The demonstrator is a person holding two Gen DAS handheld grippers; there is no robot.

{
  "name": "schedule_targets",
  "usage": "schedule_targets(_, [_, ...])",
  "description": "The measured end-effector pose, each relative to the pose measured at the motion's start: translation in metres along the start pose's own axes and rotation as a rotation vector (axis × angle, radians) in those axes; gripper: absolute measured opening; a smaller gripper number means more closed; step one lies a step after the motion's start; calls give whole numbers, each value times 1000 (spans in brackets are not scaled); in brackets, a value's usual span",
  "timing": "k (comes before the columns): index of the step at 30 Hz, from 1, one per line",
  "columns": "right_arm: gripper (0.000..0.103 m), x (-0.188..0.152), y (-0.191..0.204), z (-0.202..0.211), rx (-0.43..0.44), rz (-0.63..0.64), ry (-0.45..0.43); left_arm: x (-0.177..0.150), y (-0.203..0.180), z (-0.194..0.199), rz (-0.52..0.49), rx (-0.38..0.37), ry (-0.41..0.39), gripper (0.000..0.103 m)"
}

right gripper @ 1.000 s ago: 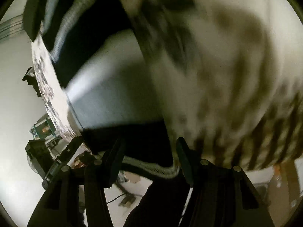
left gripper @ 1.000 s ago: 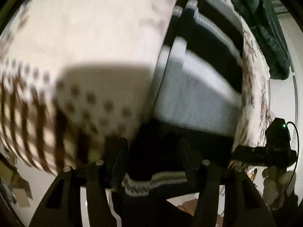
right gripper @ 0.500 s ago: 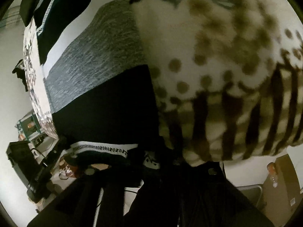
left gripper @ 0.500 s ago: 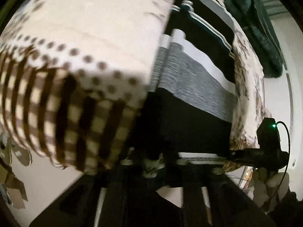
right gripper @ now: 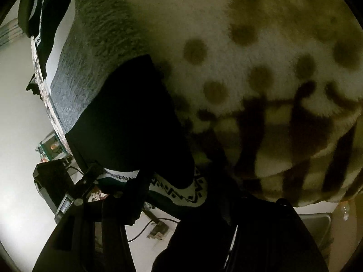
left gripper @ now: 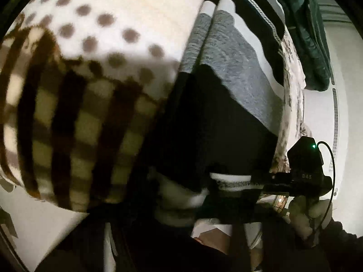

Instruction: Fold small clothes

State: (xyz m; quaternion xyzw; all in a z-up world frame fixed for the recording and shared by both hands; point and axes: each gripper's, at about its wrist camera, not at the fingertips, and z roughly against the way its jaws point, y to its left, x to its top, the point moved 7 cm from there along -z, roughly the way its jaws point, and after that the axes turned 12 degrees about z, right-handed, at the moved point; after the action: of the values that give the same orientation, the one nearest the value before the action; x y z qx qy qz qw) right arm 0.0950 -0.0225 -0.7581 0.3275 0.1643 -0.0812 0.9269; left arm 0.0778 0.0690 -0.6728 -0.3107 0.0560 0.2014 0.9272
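spotted blanket (left gripper: pixel 127 6), striped garment (left gripper: pixel 240 86) overhanging edge

Black right tongs (right gripper: pixel 179 206) with round screws; black cable trailing.

Dotted, striped blanket (left gripper: pixel 95 52) on bed; pale floor (right gripper: pixel 20 181).
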Motion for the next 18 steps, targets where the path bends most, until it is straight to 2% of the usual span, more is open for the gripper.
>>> schedule_targets(1, [34,-2,3,-2,4,12,1,-1,-5,1,-6,8,-11,9])
schedule_targets(3, [20,-7,13,-1,31,32,-2,-6,-16,8,-36,28,-32,8])
schedule_targets(4, [16,-8,16,0,41,33,-11,-6,-20,10,-39,31,-41,8])
schedule_targets(8, [14,-14,44,21,109,73,-51,-7,-45,40,-37,-8,-92,8])
schedule_targets(11, [13,-13,68,52,210,86,-109,2,-70,75,-37,-74,-149,8])
schedule_targets(14, [13,0,84,95,291,84,-181,25,-110,111,-66,-139,-228,8])
schedule_targets(18, [13,46,109,155,358,85,-316,72,-165,132,-114,-214,-296,8])
